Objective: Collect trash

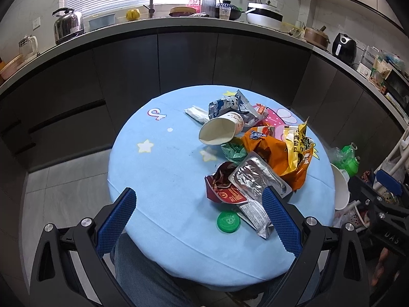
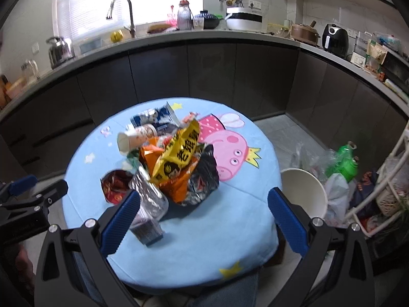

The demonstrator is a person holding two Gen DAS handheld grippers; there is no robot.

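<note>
A heap of trash lies on a round table with a light blue cartoon cloth (image 1: 158, 179): a paper cup (image 1: 221, 129) on its side, an orange snack bag (image 1: 276, 153), a yellow wrapper (image 2: 179, 153), a silver foil pouch (image 1: 255, 176), a red wrapper (image 1: 225, 186), a blue-white wrapper (image 1: 230, 103) and a green lid (image 1: 228, 221). My left gripper (image 1: 199, 204) is open above the table's near edge, left of the heap. My right gripper (image 2: 204, 203) is open above the near edge, with the foil pouch (image 2: 149, 194) by its left finger.
A white bin (image 2: 304, 192) stands on the floor right of the table, with plastic bags and green bottles (image 2: 345, 163) behind it and a white wire rack (image 2: 383, 179) at far right. Dark kitchen cabinets (image 1: 179, 58) with a cluttered counter run behind.
</note>
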